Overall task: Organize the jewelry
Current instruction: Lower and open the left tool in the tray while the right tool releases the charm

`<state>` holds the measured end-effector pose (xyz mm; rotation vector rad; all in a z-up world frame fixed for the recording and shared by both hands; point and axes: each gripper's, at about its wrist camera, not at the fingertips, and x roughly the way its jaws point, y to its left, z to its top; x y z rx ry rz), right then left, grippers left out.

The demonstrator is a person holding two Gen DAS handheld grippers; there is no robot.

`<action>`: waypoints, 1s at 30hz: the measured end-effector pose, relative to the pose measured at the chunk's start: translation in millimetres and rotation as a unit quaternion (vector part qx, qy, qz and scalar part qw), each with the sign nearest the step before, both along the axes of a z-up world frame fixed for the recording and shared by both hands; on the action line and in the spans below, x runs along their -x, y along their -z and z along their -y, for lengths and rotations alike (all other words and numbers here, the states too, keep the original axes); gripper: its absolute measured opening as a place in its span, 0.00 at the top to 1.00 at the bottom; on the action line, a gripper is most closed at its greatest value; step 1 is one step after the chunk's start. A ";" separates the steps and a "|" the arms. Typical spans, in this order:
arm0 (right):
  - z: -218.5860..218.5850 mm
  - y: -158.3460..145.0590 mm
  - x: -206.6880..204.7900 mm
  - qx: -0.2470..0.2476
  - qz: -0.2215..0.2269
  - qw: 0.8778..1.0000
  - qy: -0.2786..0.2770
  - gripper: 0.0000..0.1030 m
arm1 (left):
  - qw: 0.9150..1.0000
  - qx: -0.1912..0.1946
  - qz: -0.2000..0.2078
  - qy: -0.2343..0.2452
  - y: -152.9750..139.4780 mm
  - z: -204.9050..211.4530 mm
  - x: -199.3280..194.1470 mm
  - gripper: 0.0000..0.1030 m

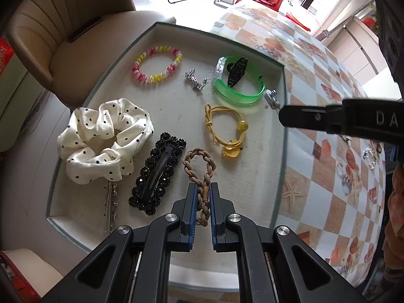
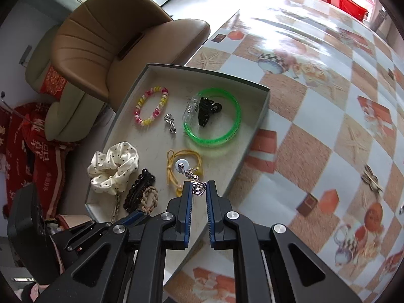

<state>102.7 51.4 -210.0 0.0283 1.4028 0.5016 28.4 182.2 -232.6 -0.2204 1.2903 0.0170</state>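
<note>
While both are over the tray [image 1: 282,126]:
Left tool [image 1: 203,197]: pinches the brown hair tie [image 1: 199,166], low at 6 o'clock.
Right tool [image 2: 199,189]: pinches a silver charm [image 2: 198,188].
Risk: charm may snag the yellow band [image 2: 171,174] beneath.

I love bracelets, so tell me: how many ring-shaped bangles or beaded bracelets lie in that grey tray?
2: pink-and-yellow beaded bracelet at the far left, translucent green plastic bangle at the far right. Others may be hidden.
</note>
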 end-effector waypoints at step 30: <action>-30.0 51.1 -27.1 0.050 -0.037 0.998 -0.011 0.85 | 0.999 -0.047 -0.014 0.012 14.1 17.4 -11.9 0.87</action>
